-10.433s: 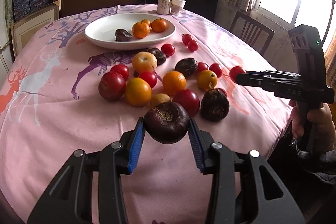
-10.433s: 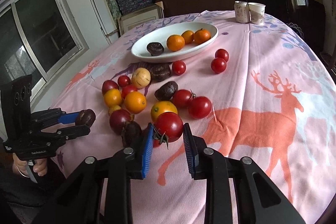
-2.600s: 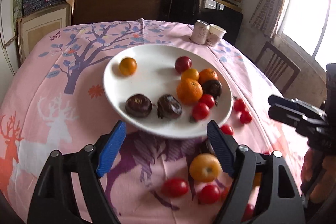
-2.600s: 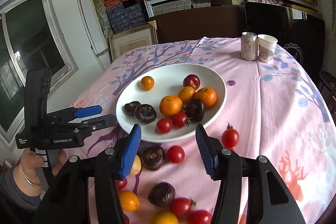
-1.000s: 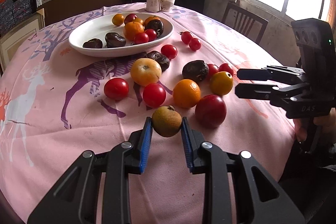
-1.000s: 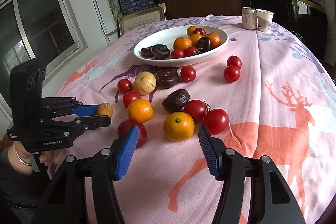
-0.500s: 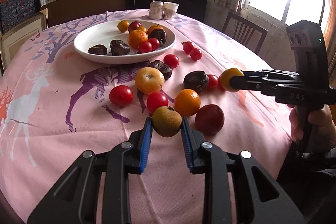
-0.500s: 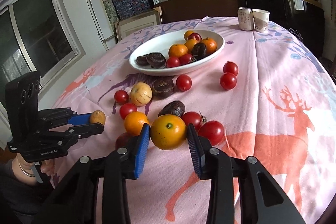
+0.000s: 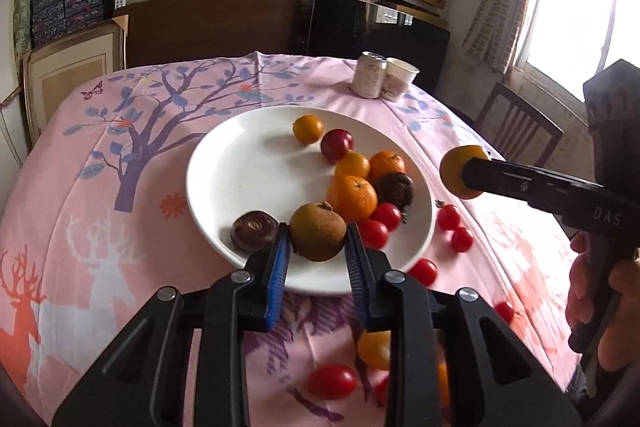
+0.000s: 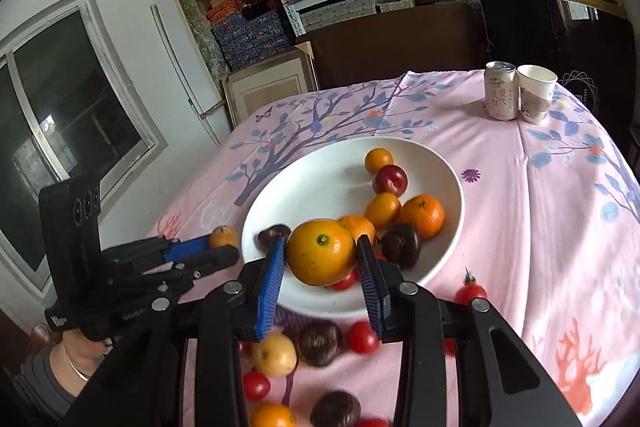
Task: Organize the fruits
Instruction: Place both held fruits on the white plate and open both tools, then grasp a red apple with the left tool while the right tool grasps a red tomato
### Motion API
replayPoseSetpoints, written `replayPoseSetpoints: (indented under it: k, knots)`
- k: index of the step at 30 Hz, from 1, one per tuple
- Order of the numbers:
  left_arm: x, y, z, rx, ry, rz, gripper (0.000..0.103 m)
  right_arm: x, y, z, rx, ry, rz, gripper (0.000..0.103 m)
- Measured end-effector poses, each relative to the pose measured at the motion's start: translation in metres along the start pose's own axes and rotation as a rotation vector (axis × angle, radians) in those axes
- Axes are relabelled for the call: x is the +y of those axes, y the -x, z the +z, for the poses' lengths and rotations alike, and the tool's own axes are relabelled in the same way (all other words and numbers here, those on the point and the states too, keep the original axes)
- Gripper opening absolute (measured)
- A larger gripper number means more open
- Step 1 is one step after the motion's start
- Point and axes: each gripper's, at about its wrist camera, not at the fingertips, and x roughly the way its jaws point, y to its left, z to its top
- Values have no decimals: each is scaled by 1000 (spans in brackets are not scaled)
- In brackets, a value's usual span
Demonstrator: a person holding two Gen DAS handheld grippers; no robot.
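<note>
A round table is covered by a pink tablecloth [image 9: 100, 187] printed with deer and a tree. A white plate [image 9: 240, 163] is set near the middle of the cloth. The left gripper [image 9: 318, 255] is clamped on a brown, rough-skinned fruit [image 9: 318, 237], held over the near rim of the plate. The right gripper [image 10: 322, 267] is clamped on a large orange [image 10: 320, 258], also held over the plate's near rim; in the left wrist view this orange is seen beyond the plate's right edge.

On the plate, fruit is gathered toward the right side: several oranges [image 9: 352, 197], a red plum [image 9: 337, 145], small red tomatoes [image 9: 386, 215] and a dark chestnut-like fruit [image 9: 394, 187]. Another dark fruit [image 9: 254, 235] lies at the plate's near left edge, just beside the left gripper's blue pad.

Loose tomatoes [image 9: 448, 217] and other fruit are scattered on the cloth by the plate's right and near edges. A can [image 10: 500, 95] and a paper cup [image 10: 534, 93] are stood touching at the far edge of the table.
</note>
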Motion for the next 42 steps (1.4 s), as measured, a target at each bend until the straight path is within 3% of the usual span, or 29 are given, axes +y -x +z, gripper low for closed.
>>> replayPoseSetpoints:
  k: [5,7,8,9,14,17,20,27,32,35,36,37,42]
  knots:
    - [17,-40,14,38,55,51,28,-11,-57,30,49,-56,-9,38]
    - [21,-42,18,28,71,56,52,-10,-66,33,54,-64,-8,39]
    - [22,-40,19,15,78,66,58,-10,-65,33,47,-67,-1,44]
    - [22,-37,19,-1,82,73,64,-9,-62,33,35,-64,-3,45]
    - [9,-11,7,-25,13,78,64,-1,-32,17,-5,-21,-24,47]
    - [-6,10,-15,-19,-54,77,64,0,-5,-3,-20,-13,-10,47]
    - [-27,39,-48,-6,-130,42,70,-1,29,-33,-50,6,-4,54]
    - [-96,78,-133,56,-324,-64,70,-38,72,-113,-58,-110,-21,56]
    - [-131,64,-154,96,-346,-82,70,-54,80,-141,-50,-175,-37,56]
    - [-136,44,-155,136,-313,-75,56,-53,83,-146,-59,-164,-61,56]
    - [-134,35,-153,161,-298,-81,43,-52,84,-148,-61,-153,-75,56]
    - [-131,29,-152,174,-281,-79,39,-51,85,-150,-61,-143,-84,56]
    - [-124,35,-152,169,-246,-100,37,-51,86,-154,-27,-91,-105,56]
